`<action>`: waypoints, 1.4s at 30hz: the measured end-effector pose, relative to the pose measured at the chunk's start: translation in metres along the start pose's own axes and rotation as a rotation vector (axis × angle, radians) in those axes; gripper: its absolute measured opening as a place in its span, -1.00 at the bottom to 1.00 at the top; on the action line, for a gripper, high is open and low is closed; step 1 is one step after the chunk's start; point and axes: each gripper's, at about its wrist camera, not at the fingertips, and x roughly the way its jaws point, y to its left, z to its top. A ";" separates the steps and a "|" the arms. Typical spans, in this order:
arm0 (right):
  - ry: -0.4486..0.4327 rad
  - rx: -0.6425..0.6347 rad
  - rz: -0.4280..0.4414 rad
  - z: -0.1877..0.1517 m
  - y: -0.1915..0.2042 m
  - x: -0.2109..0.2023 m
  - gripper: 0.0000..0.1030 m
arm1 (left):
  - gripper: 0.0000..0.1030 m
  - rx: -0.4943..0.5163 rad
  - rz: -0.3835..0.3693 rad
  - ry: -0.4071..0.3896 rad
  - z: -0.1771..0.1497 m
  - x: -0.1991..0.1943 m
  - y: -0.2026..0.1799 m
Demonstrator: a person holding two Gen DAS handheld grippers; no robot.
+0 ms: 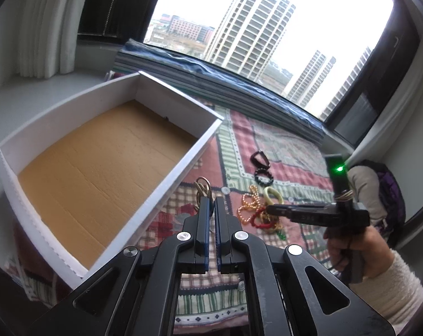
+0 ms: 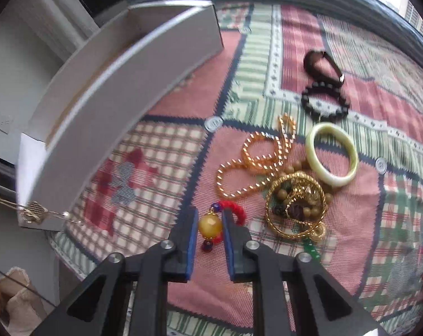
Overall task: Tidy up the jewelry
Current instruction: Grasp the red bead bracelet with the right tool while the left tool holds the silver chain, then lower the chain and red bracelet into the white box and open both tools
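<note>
Two tools over a patchwork cloth (image 2: 161,106), left tool (image 1: 211,201) clamped narrow on a gold chain (image 1: 203,186) beside the white box (image 1: 166,179), right tool (image 2: 210,218) wide around an amber bead (image 2: 210,225), jewelry pile (image 2: 292,196) just beside.

White open box with a brown cardboard floor (image 1: 99,168), amber-bead red-cord bracelet (image 2: 210,225) on the quilt, gold bead chain (image 2: 253,162) looped beside pale green bangle (image 2: 332,154), tangled gold bracelets (image 2: 298,204), black bead bracelet (image 2: 324,103), dark clasp band (image 2: 322,64) farthest.
</note>
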 end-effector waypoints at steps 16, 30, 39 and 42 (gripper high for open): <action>-0.192 -0.340 0.217 0.096 0.194 -0.051 -0.66 | -0.98 -0.088 0.304 -0.035 0.040 -0.002 0.097; -0.113 -0.301 0.154 0.073 0.192 0.045 -0.22 | 0.20 -0.094 0.443 0.053 -0.030 0.040 0.133; -0.222 -0.278 0.140 0.014 0.154 -0.008 -0.18 | 0.27 0.026 0.380 0.070 -0.035 0.069 0.120; -0.236 -0.251 0.153 -0.008 0.135 -0.019 -0.18 | 0.28 0.035 0.390 0.121 -0.038 0.084 0.120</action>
